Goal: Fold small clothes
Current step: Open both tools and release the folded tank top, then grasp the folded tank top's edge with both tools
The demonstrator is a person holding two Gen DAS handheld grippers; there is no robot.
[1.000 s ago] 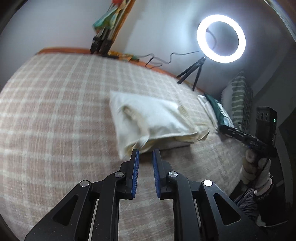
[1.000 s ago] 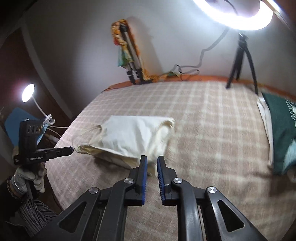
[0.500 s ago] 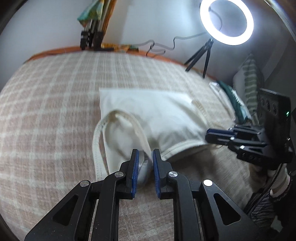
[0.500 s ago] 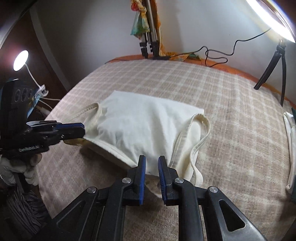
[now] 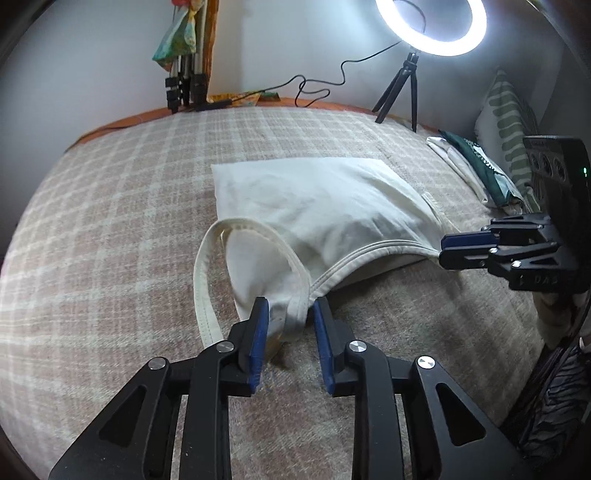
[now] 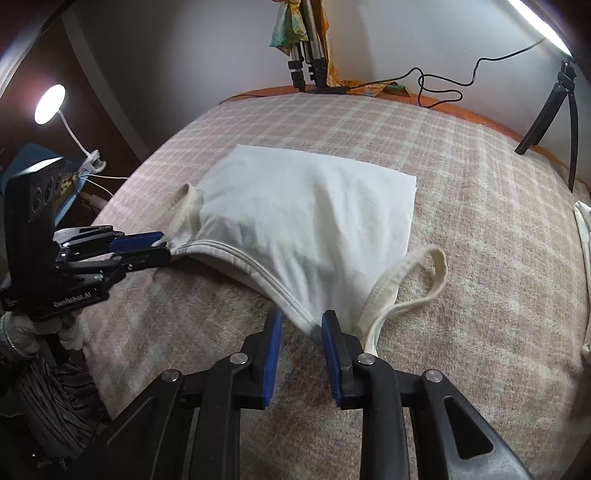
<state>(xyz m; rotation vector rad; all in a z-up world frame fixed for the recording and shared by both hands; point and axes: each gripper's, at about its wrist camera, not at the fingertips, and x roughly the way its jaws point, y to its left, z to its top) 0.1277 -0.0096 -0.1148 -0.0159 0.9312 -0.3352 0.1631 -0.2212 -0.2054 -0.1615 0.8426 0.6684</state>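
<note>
Both jaws just opening, parted around cream top [image 5: 325, 206] shoulders.

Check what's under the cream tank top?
The cream tank top lies on the checked bed cover, visible all around it. It looks folded double, so its lower layer and the cover beneath are hidden.

A checked bed cover [image 5: 110, 221] lies under the fingers; beyond them stand a lit ring light [image 5: 430, 26], folded tripods [image 5: 184, 85] and a striped pillow [image 5: 506, 125].
</note>
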